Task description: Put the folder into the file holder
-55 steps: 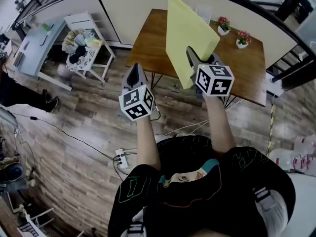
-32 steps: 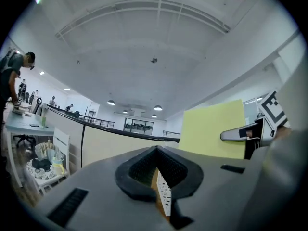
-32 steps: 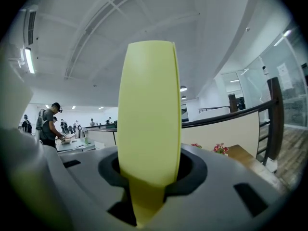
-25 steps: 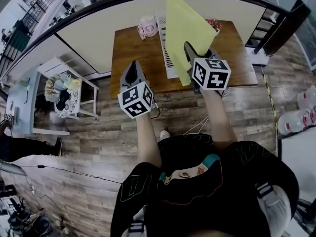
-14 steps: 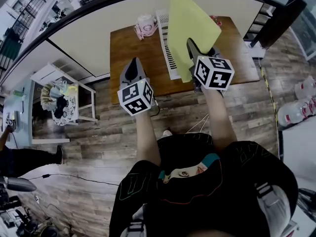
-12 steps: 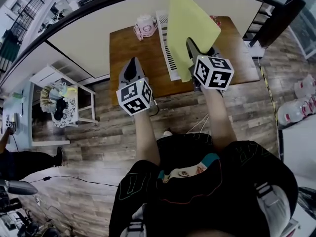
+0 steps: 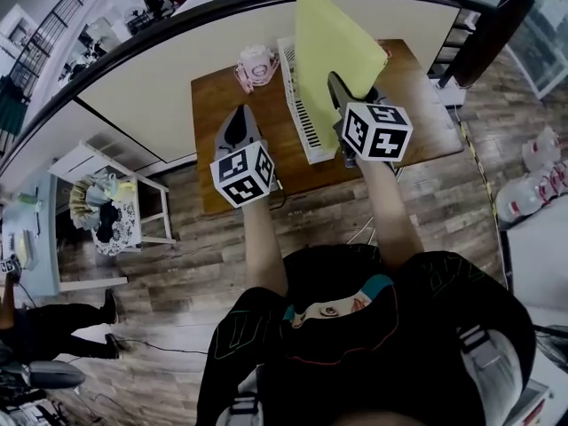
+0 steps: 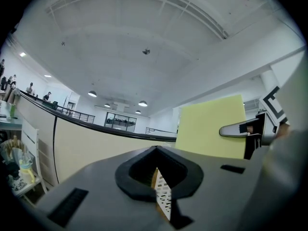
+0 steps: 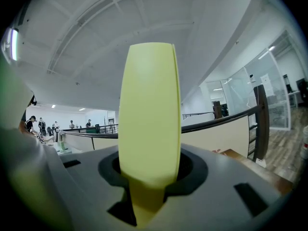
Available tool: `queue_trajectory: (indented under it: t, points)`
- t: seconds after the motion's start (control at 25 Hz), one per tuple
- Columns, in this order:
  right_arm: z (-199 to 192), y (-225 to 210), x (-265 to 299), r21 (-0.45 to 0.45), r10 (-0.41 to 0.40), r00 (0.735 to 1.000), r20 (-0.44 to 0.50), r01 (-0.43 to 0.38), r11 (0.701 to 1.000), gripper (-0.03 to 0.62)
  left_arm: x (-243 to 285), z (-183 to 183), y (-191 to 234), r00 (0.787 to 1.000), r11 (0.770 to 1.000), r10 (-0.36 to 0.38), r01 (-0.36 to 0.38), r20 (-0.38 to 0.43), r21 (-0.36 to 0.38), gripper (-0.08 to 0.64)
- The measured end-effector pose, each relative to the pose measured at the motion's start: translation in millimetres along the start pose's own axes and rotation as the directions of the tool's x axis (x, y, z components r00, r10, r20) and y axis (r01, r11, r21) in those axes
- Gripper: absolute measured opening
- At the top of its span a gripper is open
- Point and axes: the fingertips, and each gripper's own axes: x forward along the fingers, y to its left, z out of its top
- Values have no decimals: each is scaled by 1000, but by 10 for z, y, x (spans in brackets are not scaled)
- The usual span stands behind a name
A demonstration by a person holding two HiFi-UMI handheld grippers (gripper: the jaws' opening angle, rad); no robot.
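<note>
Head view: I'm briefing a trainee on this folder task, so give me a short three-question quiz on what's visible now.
1. Which gripper holds the yellow folder?
2. True or false: the white file holder lies on the wooden table.
3. The pink thing at the table's far left is: A a cup, B a stapler, C a book.

Key: 1 the right gripper; 2 true; 3 A.

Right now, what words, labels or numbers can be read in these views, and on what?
No readable text anywhere.
Left cube, right cube: black-and-white square patterns only, no letters.
Folder: plain yellow, no print.
Pink cup: any print too small to tell.
Sheet on the glass wall: too blurred to read.
</note>
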Motion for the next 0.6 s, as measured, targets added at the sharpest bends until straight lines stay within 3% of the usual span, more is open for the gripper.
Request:
queue_trajectory:
  t: [0.6]
  points:
    - [-189,109,367,-41,-18,1000,-1,18,999,153,259,-197,261,999,1000,-5,4,-54,-22,-8]
